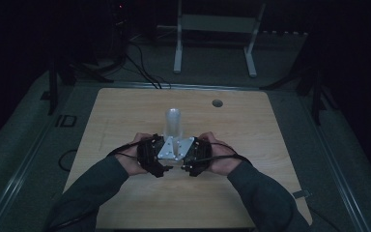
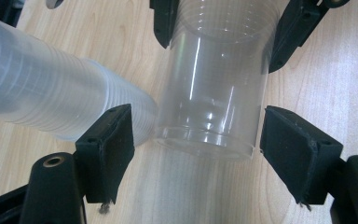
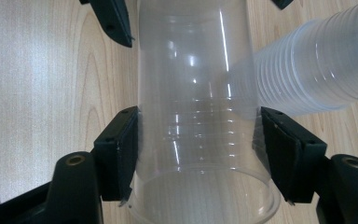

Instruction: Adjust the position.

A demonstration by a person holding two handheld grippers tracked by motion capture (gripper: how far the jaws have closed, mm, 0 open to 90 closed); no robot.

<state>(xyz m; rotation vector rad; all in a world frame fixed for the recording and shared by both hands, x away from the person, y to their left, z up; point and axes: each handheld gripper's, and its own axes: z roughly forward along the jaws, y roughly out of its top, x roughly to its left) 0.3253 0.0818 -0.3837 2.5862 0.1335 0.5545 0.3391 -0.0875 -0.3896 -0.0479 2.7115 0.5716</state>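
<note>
Nearest, the right claw [image 3: 200, 144] is clamped on a clear cup [image 3: 200, 116] above the wooden surface [image 1: 125, 121]; the left claw [image 2: 196, 144] stands apart around its base. Beside the cup lies a cup stack [image 2: 51, 93], cut off by the frame. Beyond the cup, the dark room hides all but a white frame [image 1: 217, 29].

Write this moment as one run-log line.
left tongs: around clear cup base | right tongs: shut on clear cup | cup stack: lying beside
</note>
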